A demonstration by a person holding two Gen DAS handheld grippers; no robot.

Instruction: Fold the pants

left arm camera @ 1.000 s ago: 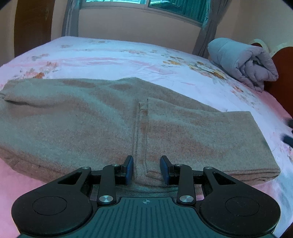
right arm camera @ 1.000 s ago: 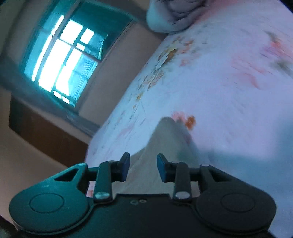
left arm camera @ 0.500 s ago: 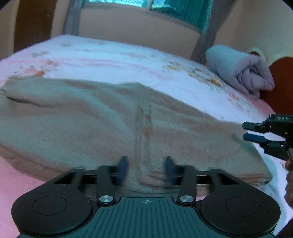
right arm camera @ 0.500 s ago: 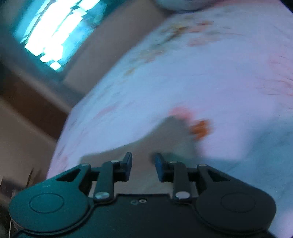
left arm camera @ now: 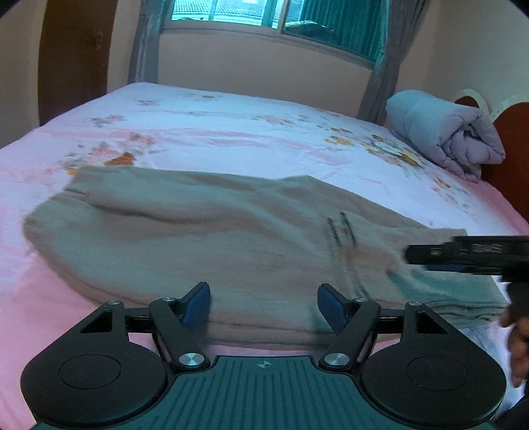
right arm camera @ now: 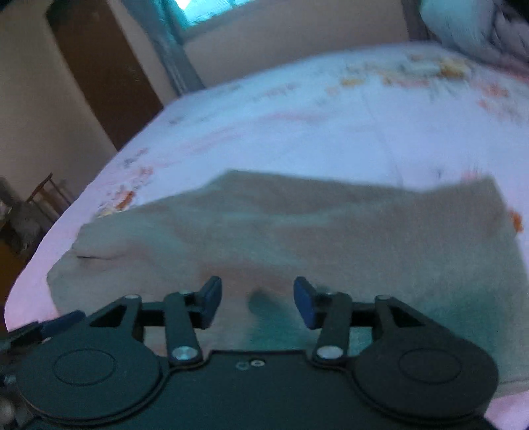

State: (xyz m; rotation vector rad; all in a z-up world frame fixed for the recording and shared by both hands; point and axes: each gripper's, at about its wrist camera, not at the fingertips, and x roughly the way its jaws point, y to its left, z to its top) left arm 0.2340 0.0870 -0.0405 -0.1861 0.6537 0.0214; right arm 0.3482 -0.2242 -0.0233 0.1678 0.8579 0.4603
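Note:
Tan fleece pants [left arm camera: 211, 238] lie folded lengthwise on the bed, stretching left to right; they also fill the right wrist view [right arm camera: 297, 231]. My left gripper [left arm camera: 264, 306] is open and empty, hovering at the near edge of the pants. My right gripper [right arm camera: 257, 302] is open and empty, low over the pants. It also shows from the side at the right edge of the left wrist view [left arm camera: 463, 254], above the right end of the pants.
The bed has a pink and white floral sheet [left arm camera: 231, 132]. A rolled grey quilt [left arm camera: 446, 132] lies at the far right by the wooden headboard [left arm camera: 512, 149]. A window with curtains [left arm camera: 264, 16] is behind the bed. A brown door [right arm camera: 109, 76] stands at left.
My left gripper's jaws have opened wider and it has shifted left along the pants. My right gripper has swung in from the bare sheet and now sits over the right end of the pants.

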